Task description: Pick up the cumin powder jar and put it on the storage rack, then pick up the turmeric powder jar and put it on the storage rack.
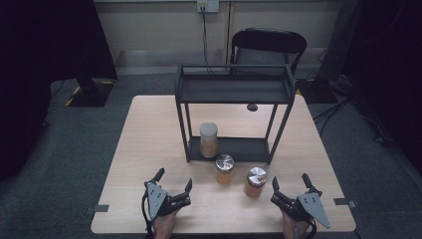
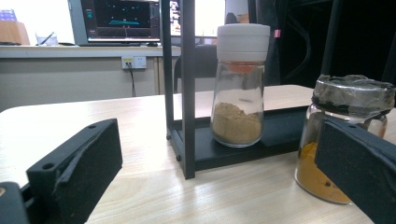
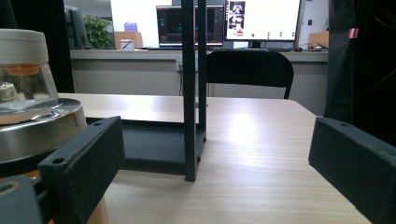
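Two metal-lidded spice jars stand low in centre frame, just before the rack, probably awaiting shelving beside its white-capped jar. Left tongs and right tongs flank them, released, on the counter.

No readable text or labels on the jars, rack or monitors

Ahead of the grippers are three spice jars: one white-capped jar on one black rack, two metal-lidded jars nearer.
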